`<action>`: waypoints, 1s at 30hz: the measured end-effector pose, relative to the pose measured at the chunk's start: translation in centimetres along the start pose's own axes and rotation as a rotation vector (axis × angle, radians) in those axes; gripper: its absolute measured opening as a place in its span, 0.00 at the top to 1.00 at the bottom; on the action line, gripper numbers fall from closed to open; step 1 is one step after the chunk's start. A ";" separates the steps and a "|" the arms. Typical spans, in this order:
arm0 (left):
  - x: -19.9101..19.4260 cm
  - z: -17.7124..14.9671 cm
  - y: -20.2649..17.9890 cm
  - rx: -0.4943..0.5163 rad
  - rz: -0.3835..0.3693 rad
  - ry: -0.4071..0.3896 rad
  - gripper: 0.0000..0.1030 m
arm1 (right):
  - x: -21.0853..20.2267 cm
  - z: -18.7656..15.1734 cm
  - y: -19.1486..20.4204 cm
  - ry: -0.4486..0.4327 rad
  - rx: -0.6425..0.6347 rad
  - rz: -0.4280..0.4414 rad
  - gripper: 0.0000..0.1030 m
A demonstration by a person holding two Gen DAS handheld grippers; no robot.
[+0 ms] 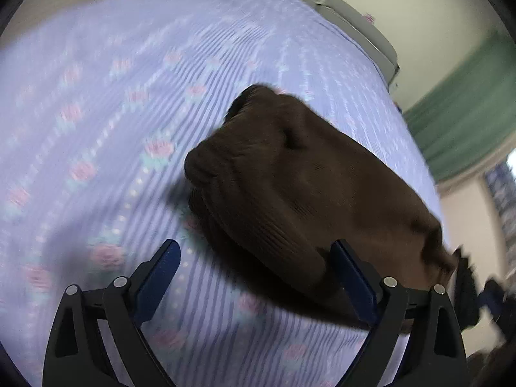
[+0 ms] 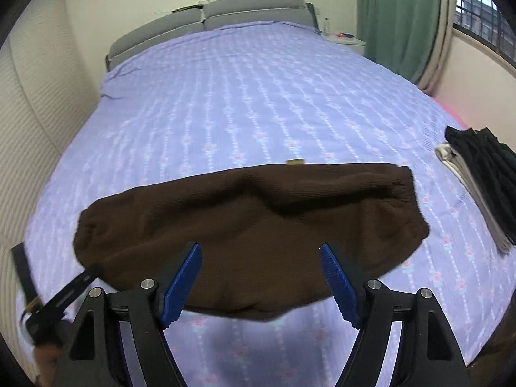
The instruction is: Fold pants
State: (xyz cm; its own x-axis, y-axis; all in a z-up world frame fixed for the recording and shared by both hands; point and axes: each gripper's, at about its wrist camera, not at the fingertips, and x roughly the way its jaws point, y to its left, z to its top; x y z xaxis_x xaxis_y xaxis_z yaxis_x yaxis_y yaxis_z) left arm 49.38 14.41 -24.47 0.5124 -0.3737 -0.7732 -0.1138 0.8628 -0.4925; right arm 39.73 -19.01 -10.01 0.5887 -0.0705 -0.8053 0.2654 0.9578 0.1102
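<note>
Brown knit pants (image 2: 251, 222) lie folded in a flat band across the lilac flowered bedsheet (image 2: 245, 103). In the left wrist view the pants (image 1: 300, 190) stretch from the centre to the lower right. My left gripper (image 1: 256, 251) is open and empty, its right finger beside the pants' near edge; it also shows at the lower left of the right wrist view (image 2: 61, 296), at the pants' left end. My right gripper (image 2: 260, 254) is open and empty, just above the pants' near edge.
A stack of folded dark and light clothes (image 2: 477, 180) lies on the bed's right side. A grey headboard (image 2: 209, 16) is at the far end, a green curtain (image 2: 396, 13) and window at the right, a white wall at the left.
</note>
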 end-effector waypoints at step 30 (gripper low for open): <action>-7.0 -2.5 -18.7 0.508 0.141 -0.346 0.74 | -3.7 0.2 -7.3 -0.049 0.119 -0.086 0.26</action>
State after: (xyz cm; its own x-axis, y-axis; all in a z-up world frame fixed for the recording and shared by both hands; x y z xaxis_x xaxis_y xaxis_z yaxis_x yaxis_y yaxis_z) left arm 45.74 0.03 -10.85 0.7772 -0.1865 -0.6010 0.1751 0.9814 -0.0782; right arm 35.77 -25.80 -7.77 0.5958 -0.1674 -0.7855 0.4037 0.9079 0.1127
